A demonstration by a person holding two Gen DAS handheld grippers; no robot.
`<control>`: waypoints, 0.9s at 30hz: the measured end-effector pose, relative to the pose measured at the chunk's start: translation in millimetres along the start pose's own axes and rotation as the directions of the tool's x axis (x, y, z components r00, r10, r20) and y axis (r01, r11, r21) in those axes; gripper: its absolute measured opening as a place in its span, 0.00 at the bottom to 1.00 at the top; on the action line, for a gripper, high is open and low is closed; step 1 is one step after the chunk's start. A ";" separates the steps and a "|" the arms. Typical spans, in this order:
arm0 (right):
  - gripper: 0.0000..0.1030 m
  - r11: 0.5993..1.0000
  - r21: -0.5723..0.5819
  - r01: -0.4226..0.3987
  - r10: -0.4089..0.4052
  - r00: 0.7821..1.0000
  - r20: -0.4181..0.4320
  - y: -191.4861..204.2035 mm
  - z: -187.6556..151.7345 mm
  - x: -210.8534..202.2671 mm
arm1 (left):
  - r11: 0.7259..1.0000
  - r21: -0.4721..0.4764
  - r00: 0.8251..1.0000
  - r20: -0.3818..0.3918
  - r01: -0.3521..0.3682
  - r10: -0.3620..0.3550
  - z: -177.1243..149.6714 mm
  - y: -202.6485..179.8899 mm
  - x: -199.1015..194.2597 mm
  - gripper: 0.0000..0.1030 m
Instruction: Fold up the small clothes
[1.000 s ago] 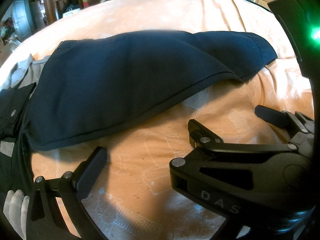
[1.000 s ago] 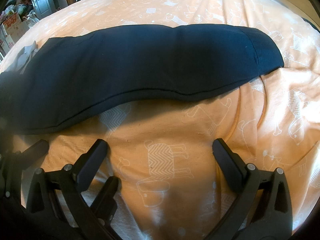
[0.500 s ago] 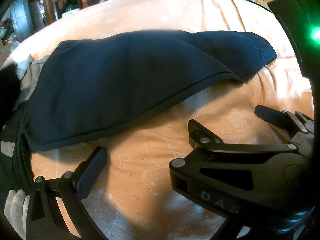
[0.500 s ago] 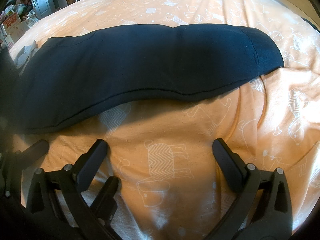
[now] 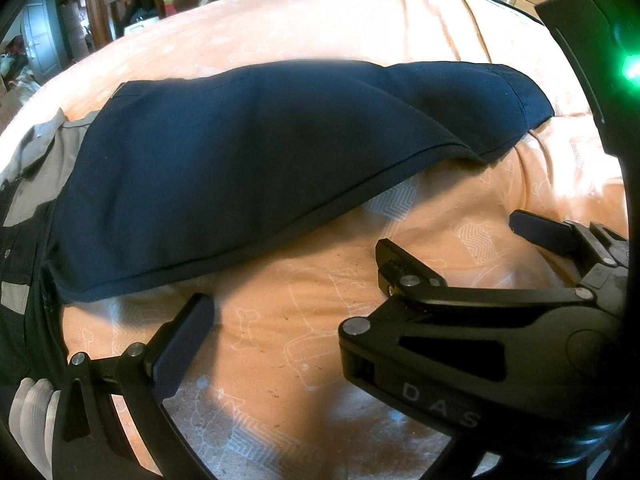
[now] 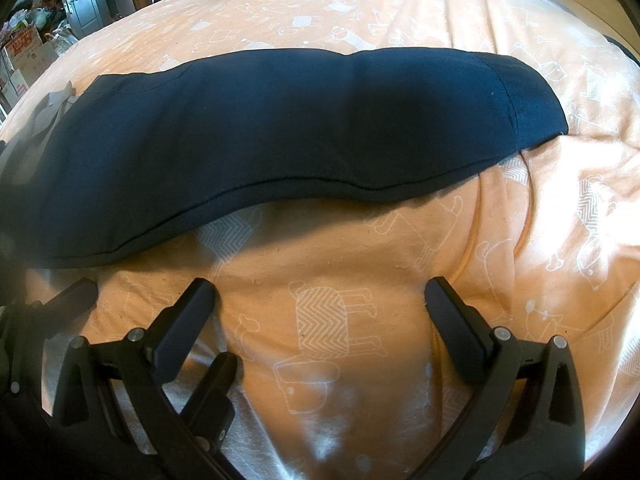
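Long navy knit garment (image 6: pixel 288 128), matte

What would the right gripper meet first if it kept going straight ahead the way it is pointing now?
Probably the near edge of the dark garment. The right gripper is open over bare orange bedsheet, with nothing between. Depth is unclear, so it might touch the sheet first.

The right gripper (image 6: pixel 320 304) has its jaws spread wide, fingers reaching toward twelve o'clock with nothing between them. In its view the left gripper (image 6: pixel 156 320) sits just beside it at nine o'clock — jaws also parted. A white-gloved hand (image 5: pixel 30 412) shows at seven o'clock.
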State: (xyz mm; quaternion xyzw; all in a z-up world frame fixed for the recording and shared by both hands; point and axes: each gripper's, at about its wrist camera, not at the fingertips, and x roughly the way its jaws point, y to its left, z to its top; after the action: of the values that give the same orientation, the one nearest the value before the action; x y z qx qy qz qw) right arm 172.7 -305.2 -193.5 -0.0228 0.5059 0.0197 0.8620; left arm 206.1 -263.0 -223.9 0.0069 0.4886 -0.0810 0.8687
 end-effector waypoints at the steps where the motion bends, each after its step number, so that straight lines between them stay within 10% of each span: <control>1: 1.00 1.000 0.000 0.000 0.000 1.000 0.000 0.3 -0.1 0.1 | 1.000 0.000 1.000 0.000 0.000 0.000 0.1 0.0 0.0 1.00; 27: 1.00 1.000 0.000 -0.002 0.002 1.000 0.002 0.5 -1.3 0.6 | 1.000 -0.005 1.000 0.003 -0.005 0.005 -1.9 -0.5 -1.8 1.00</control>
State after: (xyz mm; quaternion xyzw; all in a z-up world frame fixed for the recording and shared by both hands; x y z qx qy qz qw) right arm 171.8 -304.8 -194.6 -0.0223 0.5053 0.0204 0.8624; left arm 203.6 -263.2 -223.4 0.0057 0.4874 -0.0778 0.8697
